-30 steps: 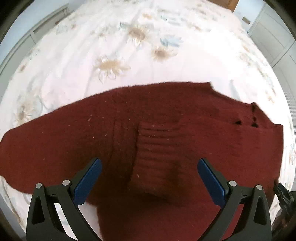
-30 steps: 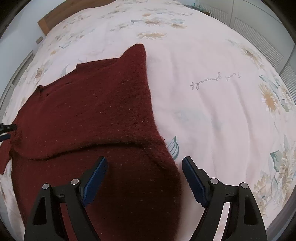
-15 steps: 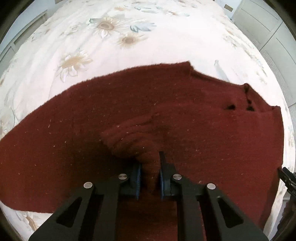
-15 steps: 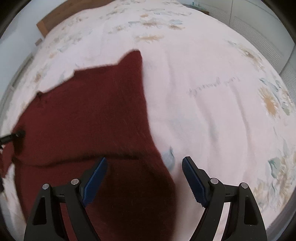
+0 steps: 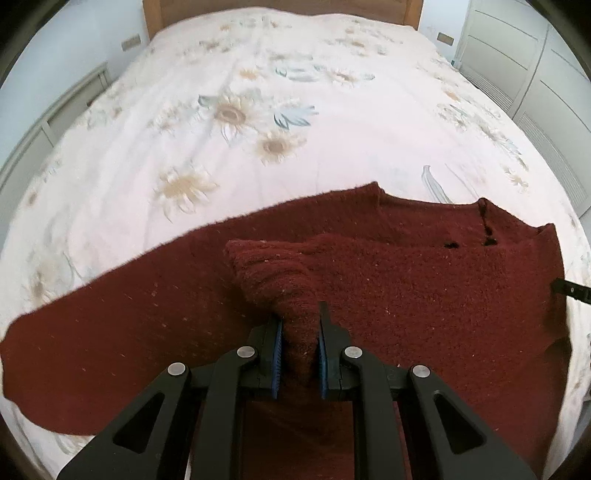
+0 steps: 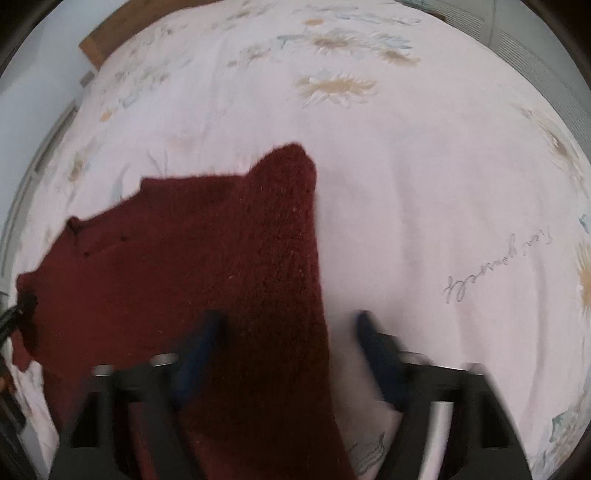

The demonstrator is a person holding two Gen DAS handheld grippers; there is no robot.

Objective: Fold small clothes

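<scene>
Left wrist view: dark red sweater (image 5: 406, 295) lay spread at the bed's near edge, w/ its cuff (image 5: 273, 273) clenched in the left gripper (image 5: 298, 350). Right gripper (image 6: 288, 354) was closing, blurred, pads apart, straddling the sweater's edge. Floral bedspread (image 5: 258, 110) all round; headboard (image 5: 280, 5) at far edge.

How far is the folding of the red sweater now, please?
Early stage. The sweater lies mostly spread on the bed, no finished fold visible. In hand: the left gripper pinches a sleeve cuff; the right gripper is closing over the sweater's edge. Left: fold sleeves and body.
</scene>
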